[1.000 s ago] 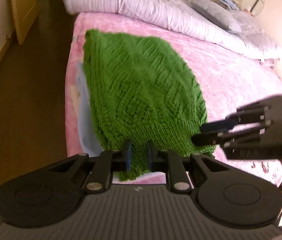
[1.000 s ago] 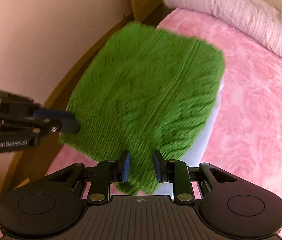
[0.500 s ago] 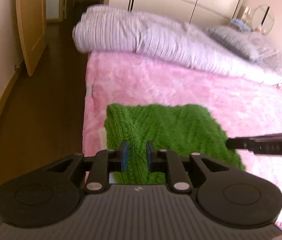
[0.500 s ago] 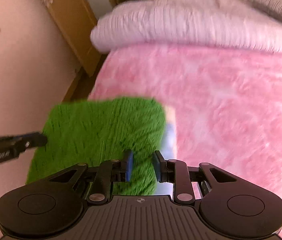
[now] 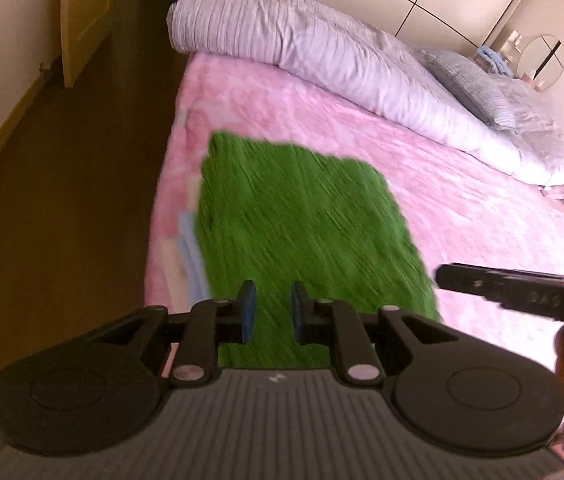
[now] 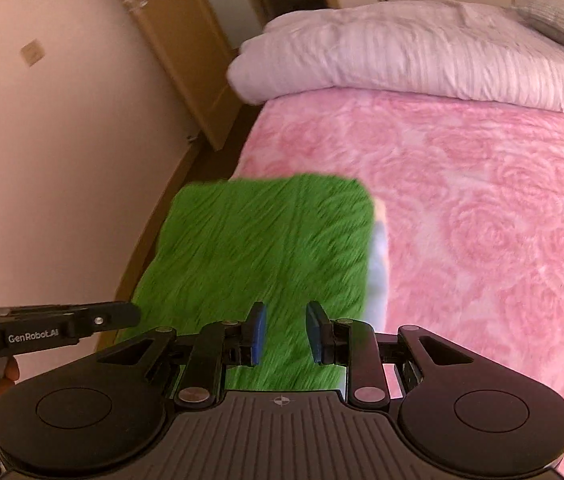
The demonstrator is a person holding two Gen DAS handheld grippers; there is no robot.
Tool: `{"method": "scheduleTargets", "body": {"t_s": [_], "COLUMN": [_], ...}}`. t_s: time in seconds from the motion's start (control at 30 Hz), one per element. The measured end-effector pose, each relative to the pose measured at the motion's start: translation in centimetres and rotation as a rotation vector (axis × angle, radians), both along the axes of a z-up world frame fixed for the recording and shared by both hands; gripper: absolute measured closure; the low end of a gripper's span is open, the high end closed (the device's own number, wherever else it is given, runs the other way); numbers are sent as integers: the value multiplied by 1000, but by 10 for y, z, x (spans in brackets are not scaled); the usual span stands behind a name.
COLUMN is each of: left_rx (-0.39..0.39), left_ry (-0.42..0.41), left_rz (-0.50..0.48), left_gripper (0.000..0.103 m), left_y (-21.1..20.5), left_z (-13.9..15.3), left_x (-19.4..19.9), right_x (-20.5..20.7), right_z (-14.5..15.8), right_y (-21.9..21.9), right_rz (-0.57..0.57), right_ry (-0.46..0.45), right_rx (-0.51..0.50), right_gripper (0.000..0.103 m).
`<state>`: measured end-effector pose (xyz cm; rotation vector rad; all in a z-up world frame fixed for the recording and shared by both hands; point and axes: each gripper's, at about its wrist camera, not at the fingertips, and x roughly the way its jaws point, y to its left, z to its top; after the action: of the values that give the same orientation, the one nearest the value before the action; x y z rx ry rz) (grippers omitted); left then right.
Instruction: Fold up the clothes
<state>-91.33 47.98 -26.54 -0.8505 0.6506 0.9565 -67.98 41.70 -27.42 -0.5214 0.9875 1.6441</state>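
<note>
Scene: a green knitted sweater (image 5: 302,232) lies spread near the foot corner of a bed covered by a pink blanket (image 5: 462,200), a spot that gives room to fold.
Garment: blurred by motion in both views, its near hem runs between both pairs of tongs, likely so two corners can be carried together.
Left tongs (image 5: 270,316): blue pads narrowly apart with green knit between them; the jaws have just been closing a little, apparently pinching the hem (contact itself is hard to confirm).
Right tongs (image 6: 284,332): pads somewhat wider, knit between them too; whether they press it I cannot tell.
Underneath: a pale blue cloth (image 6: 378,264) peeks out beside the sweater.
Background: a rolled lilac duvet (image 5: 322,52), clear of the work.
</note>
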Motion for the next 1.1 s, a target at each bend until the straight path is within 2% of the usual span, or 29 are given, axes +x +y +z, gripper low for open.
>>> {"method": "scheduleTargets", "body": {"t_s": [0.07, 0.17, 0.27, 0.4, 0.53, 0.6, 0.67, 0.83, 0.9, 1.0, 1.1], "left_rx": [-30, -11, -30, -25, 2, 1, 13, 66, 75, 88, 96], "left_ry": [5, 36, 67, 170, 203, 215, 242, 288, 293, 314, 335], "left_rz": [7, 27, 50, 59, 103, 121, 138, 196, 227, 282, 339], "left_gripper": [89, 87, 87, 87, 86, 86, 86, 72, 71, 62, 60], "left_y": [-16, -32, -32, -36, -57, -69, -82, -126, -143, -169, -196], "left_z": [-7, -16, -10, 20, 56, 72, 90, 131, 143, 155, 163], "left_x": [1, 2, 5, 18, 25, 30, 39, 64, 74, 87, 98], "right_x": [-11, -29, -36, -27, -19, -16, -11, 11, 22, 37, 52], "right_z": [-7, -33, -30, -10, 21, 38, 56, 97, 108, 118, 125], "right_y": [-11, -19, -19, -19, -38, -48, -60, -92, -103, -118, -132], "right_rz": [33, 111, 131, 77, 39, 40, 52, 74, 82, 101, 126], "right_ry": [-8, -51, -90, -59, -63, -74, -72, -61, -67, -74, -77], "right_rx": [-31, -122, -114, -161, -139, -126, -106, -50, -41, -38, -33], "right_gripper": [76, 76, 76, 76, 76, 73, 65, 55, 53, 52, 52]}}
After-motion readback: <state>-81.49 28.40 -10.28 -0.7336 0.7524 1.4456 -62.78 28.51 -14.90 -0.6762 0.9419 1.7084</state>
